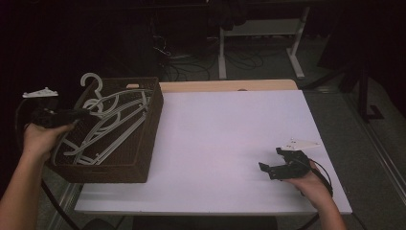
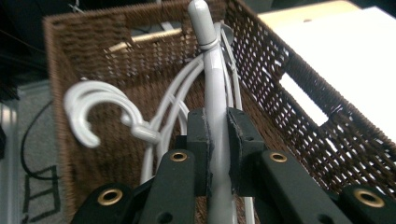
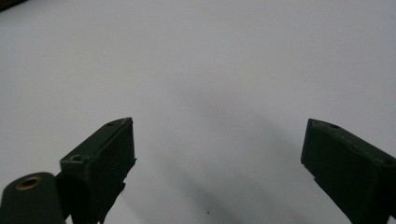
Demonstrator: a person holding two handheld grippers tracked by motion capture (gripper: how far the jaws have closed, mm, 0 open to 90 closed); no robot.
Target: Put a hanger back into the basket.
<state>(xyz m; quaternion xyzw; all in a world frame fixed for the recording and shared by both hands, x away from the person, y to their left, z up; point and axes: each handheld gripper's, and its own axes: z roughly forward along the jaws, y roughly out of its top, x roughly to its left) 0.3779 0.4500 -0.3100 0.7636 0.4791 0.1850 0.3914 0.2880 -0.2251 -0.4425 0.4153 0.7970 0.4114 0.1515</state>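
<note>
White hanger (image 2: 217, 93) is being pinched by left gripper (image 2: 218, 140) inside basket (image 2: 299, 79); lifting straight advised. Right gripper (image 3: 219, 158) is idling, jaws spread.

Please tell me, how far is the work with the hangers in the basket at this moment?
Done: nothing looks taken out; the white table holds no hanger. In hand: the left claw is shut on one white hanger inside the brown wicker basket. Left: lifting it out, and the other hangers in the basket. The right claw is open over the table.
</note>
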